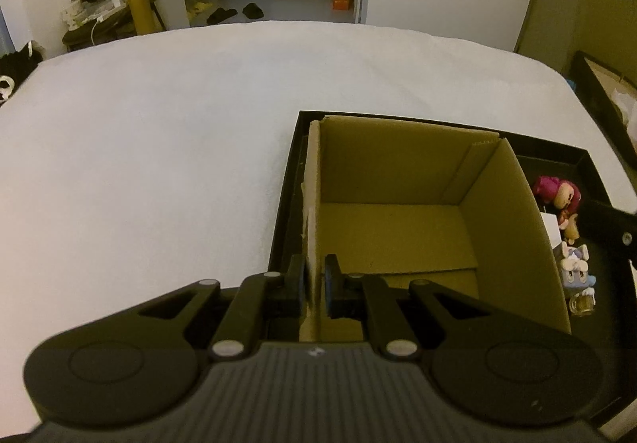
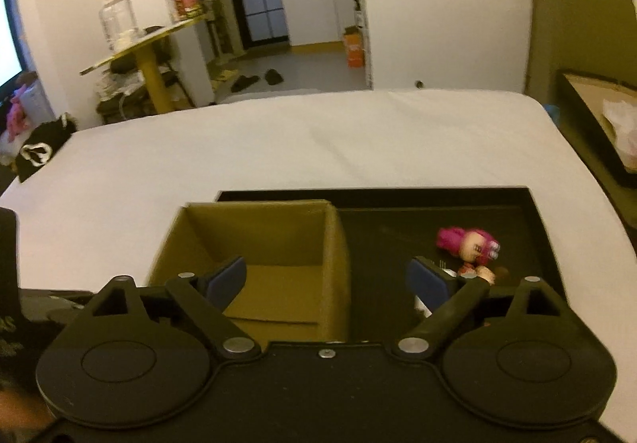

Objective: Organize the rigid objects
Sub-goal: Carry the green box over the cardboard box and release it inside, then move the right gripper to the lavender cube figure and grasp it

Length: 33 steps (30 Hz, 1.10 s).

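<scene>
Several small figurines (image 1: 573, 244) lying in the right part of a black tray (image 1: 557, 152), just beside an empty cardboard box (image 1: 398, 180) standing in the tray's left part, all of it on a white bed (image 1: 159, 124). Pink-haired figurine (image 2: 469, 244) clear in both views; from the left wrist, also a pale long-eared one (image 1: 575, 267) and a tiny mug-like piece (image 1: 583, 303) nearer the camera. Left gripper (image 1: 316, 283) pinched shut on the box's near-left wall, probably to steady the box upright while pieces get dropped in. Right gripper (image 2: 330, 279) spread wide with nothing between the pads, straddling the box's right wall, 1 pad over the box interior and 1 over the figurines, likely poised either for a fresh pick or just clear of a release. Box floor seemingly bare, though its near strip sits behind the gripper body. Figurines partly masked by the right finger and the box wall; exact count hard to tell. Right-wrist view slightly blurred.
</scene>
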Motion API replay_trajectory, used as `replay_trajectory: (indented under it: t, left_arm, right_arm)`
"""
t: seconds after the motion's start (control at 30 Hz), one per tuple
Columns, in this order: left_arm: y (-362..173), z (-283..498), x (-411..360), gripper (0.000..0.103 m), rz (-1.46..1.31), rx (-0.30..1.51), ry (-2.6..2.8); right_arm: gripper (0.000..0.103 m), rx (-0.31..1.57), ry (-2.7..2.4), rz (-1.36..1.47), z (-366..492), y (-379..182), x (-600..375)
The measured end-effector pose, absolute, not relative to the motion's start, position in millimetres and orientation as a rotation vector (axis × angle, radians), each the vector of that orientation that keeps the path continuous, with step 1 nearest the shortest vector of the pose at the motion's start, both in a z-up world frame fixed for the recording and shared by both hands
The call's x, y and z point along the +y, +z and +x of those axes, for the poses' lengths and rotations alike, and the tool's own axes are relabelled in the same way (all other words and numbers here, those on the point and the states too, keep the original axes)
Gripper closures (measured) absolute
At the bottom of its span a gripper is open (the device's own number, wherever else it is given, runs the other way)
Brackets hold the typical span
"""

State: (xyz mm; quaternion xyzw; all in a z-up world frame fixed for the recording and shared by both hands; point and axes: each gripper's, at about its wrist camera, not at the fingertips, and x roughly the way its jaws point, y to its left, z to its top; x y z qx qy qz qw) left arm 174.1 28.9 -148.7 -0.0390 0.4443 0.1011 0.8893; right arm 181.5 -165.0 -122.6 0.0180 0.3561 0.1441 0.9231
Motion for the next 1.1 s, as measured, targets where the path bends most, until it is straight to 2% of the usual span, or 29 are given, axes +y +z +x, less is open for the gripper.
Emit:
replay_trajectory:
  t: [0.37, 0.53, 0.63, 0.7, 0.8, 0.9, 1.1]
  left_arm:
    - [-148, 177, 5, 0.090, 0.056, 0.973, 0.231]
    - [-149, 179, 0, 0.084, 0.086, 1.001, 0.252]
    - [-150, 179, -4, 0.069, 0.105, 1.021, 0.258]
    - [-149, 179, -7, 0.050, 0.110, 1.039, 0.247]
    - [-144, 177, -15, 0.032, 0.150, 1.034, 0.251]
    - [-141, 177, -20, 0.026, 0.187, 1.032, 0.259]
    - [-143, 179, -24, 0.025, 0.220, 1.043, 0.299]
  right_arm:
    - [0.013, 0.773, 0.177, 0.186, 180, -153, -221]
    - [0.013, 0.805, 0.134, 0.237, 183, -166, -237]
    - [0.013, 0.815, 0.109, 0.250, 183, -173, -241]
    - [0.013, 0.820, 0.097, 0.255, 184, -179, -245]
    - [0.013, 0.819, 0.065, 0.243, 185, -188, -251]
    - [0.013, 0.837, 0.050, 0.277, 188, -197, -261]
    - [0.014, 0.854, 0.060, 0.321, 195, -209, -268]
